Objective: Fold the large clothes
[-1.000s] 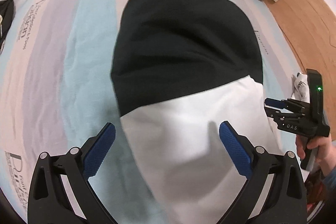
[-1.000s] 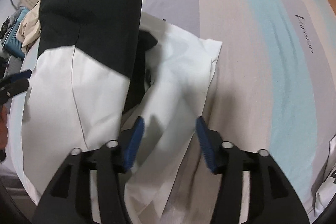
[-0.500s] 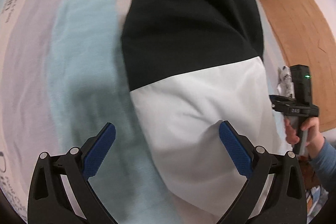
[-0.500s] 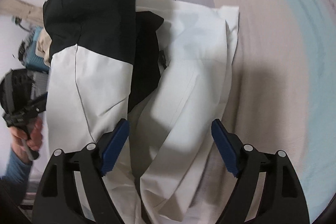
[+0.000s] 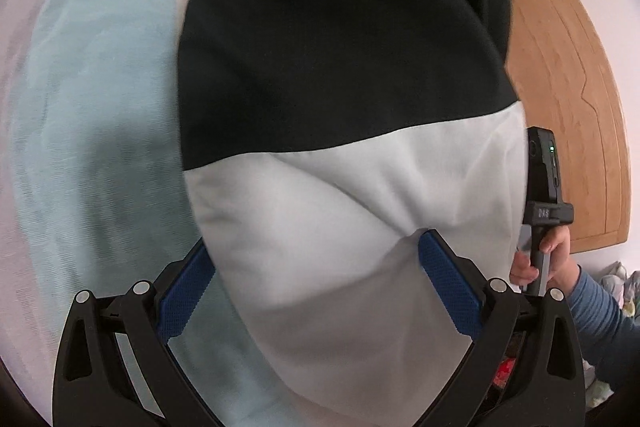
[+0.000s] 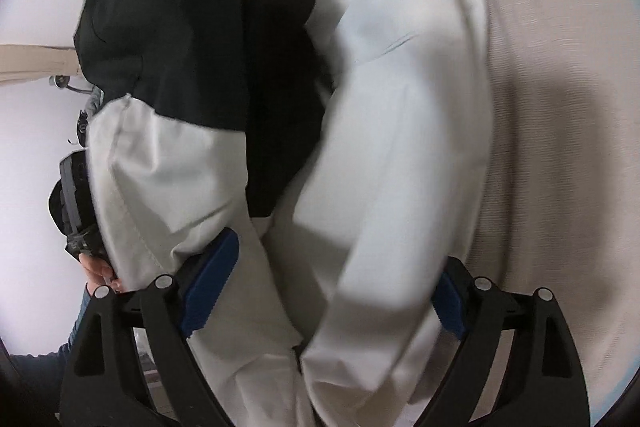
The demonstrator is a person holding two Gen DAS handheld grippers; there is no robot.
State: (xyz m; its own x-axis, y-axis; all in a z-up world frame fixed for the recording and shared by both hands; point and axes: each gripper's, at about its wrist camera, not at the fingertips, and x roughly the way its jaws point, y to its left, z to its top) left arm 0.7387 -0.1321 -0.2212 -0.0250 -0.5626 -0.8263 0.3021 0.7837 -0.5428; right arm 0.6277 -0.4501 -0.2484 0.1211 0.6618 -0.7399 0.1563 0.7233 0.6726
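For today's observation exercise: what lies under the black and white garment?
A striped bedspread shows around the black and white garment and runs beneath it; whatever lies directly under the folded cloth is covered.

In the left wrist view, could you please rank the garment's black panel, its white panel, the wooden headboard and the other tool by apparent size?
1. Black panel and white panel: roughly alike; the white lies nearer the camera, so no ranking.
2. Wooden headboard.
3. Right tool, smallest.
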